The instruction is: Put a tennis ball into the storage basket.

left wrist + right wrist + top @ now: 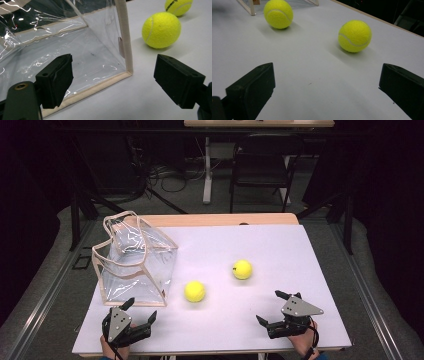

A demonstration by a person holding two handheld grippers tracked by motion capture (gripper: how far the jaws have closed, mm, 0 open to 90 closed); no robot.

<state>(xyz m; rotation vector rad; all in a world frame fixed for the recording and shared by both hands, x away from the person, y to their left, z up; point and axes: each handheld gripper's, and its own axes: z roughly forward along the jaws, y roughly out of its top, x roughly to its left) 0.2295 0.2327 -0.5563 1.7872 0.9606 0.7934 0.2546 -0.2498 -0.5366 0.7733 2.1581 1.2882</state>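
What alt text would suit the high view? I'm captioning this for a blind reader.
Two yellow tennis balls lie apart on a white table, beside an upright clear plastic bag at the left. At the near edge, a person's hands hold the left tool and right tool, both open and empty.

Black printed lettering is carried by the farther tennis ball [178, 6], seen at the top edge of the left gripper view; the characters are cut off by the frame and tilted, and no word can be made out with certainty. A small dark mark is seen on the same ball [242, 269] in the high view, too small to be read. A small tag [256, 2] is visible on the clear bag [75, 50]; no writing on it can be read.
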